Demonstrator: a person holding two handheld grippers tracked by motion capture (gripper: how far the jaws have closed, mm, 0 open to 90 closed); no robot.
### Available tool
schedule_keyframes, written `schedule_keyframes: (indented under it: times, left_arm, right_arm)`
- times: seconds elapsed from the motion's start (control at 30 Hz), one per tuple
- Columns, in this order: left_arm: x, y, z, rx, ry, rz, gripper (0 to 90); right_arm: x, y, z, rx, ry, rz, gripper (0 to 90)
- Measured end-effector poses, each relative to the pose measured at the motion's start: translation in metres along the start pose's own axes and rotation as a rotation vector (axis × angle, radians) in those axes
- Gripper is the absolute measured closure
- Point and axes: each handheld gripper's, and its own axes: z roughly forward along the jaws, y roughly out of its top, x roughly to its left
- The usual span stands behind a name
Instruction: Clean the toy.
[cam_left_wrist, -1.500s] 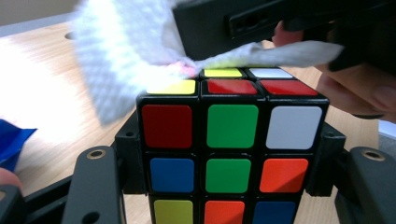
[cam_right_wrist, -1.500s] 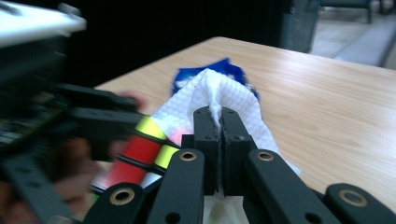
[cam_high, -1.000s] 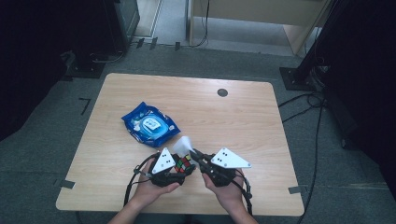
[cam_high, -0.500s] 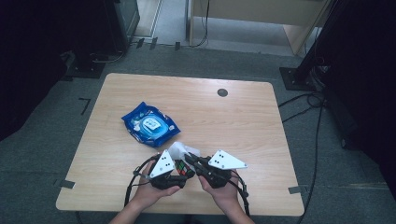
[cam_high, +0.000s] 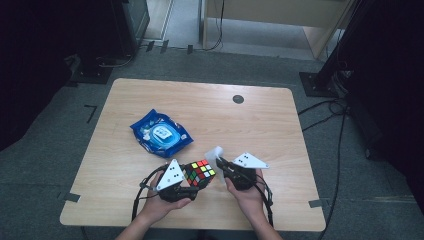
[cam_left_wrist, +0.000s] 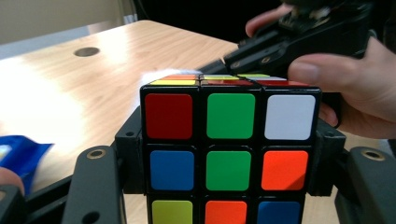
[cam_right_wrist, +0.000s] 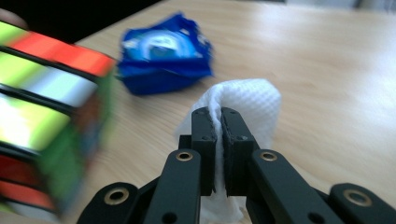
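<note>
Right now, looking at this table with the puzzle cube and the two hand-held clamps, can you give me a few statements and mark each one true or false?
1. The left gripper clamps the puzzle cube between its jaws. True.
2. The right gripper is open and holds nothing. False: its jaws are shut on a white wipe.
3. The blue wipes packet lies on the table, beyond the cube. True.
4. The middle square of the cube face seen in the left gripper view is red. False: it is green.
5. The white wipe lies flat on the table, apart from both grippers. False: it is pinched in the right gripper, close beside the cube.
</note>
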Motion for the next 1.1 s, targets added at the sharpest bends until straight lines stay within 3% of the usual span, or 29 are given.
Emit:
schedule_keyframes:
  times: [0.1,0.23,0.37,0.5,0.6,0.7,0.83,0.97,1.1]
  left_arm:
    - [0.004,-0.004,0.001,0.016,0.016,-0.005,34.3]
    - [0.006,-0.006,0.003,0.019,0.022,-0.013,34.3]
    - [0.008,-0.006,0.002,0.02,0.027,-0.017,34.3]
    - [0.013,-0.007,0.001,0.017,0.042,-0.039,34.2]
    - [0.015,-0.008,0.001,0.017,0.053,-0.05,34.3]
    - [0.014,-0.01,0.003,0.025,0.06,-0.04,34.2]
    - [0.01,-0.01,0.006,0.031,0.064,-0.021,34.2]
    - [0.005,-0.01,0.008,0.037,0.074,0.004,34.2]
    - [0.002,-0.008,0.008,0.03,0.077,0.02,34.2]
  right_arm:
    - [-0.01,0.0,-0.003,-0.009,-0.058,0.048,86.7]
    - [-0.015,0.005,-0.01,-0.027,-0.107,0.046,85.2]
    - [-0.019,0.006,-0.013,-0.041,-0.139,0.071,68.7]
    - [-0.015,0.01,-0.015,-0.052,-0.148,0.078,58.5]
    - [-0.008,0.014,-0.018,-0.064,-0.08,0.106,54.4]
    - [0.004,0.021,-0.019,-0.074,0.031,0.168,47.8]
    - [0.026,0.027,-0.017,-0.043,0.139,0.184,36.5]
    - [0.045,0.029,-0.011,-0.004,0.183,0.193,28.4]
    - [0.052,0.025,-0.002,0.067,0.174,0.211,28.3]
